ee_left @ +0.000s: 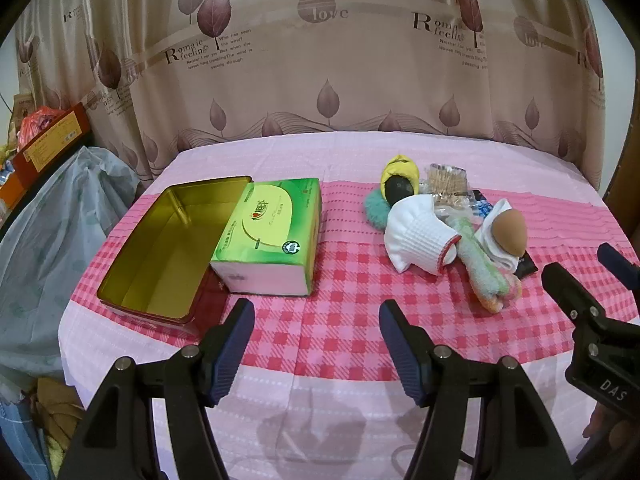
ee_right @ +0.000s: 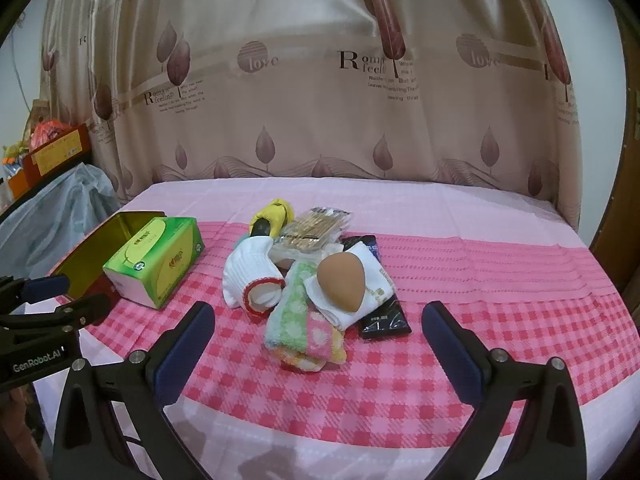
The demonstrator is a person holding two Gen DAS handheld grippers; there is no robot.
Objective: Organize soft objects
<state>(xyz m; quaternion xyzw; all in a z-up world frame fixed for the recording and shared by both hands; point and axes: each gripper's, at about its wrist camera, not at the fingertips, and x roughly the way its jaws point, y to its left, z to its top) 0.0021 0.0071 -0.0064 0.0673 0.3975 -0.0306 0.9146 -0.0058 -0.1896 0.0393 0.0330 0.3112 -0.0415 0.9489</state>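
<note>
A pile of soft things lies on the pink checked cloth: a white glove with a red cuff [ee_left: 420,240] [ee_right: 250,276], a rolled green and pink towel [ee_left: 486,272] [ee_right: 304,320], a brown egg-shaped sponge [ee_left: 510,232] [ee_right: 342,284] on a white sock [ee_right: 372,276], a yellow sock [ee_left: 400,170] [ee_right: 272,212] and a teal fluffy item [ee_left: 376,208]. An open gold tin [ee_left: 160,248] [ee_right: 92,256] lies at the left with a green tissue pack [ee_left: 272,236] [ee_right: 158,264] leaning on it. My left gripper [ee_left: 316,328] is open and empty in front of the tissue pack. My right gripper [ee_right: 318,332] is open and empty, just before the towel.
A clear box of cotton swabs [ee_left: 446,184] [ee_right: 316,226] and a black packet [ee_right: 384,320] lie in the pile. A leaf-print curtain [ee_right: 320,100] hangs behind the table. A grey covered heap [ee_left: 52,240] and boxes [ee_left: 52,140] stand at the left.
</note>
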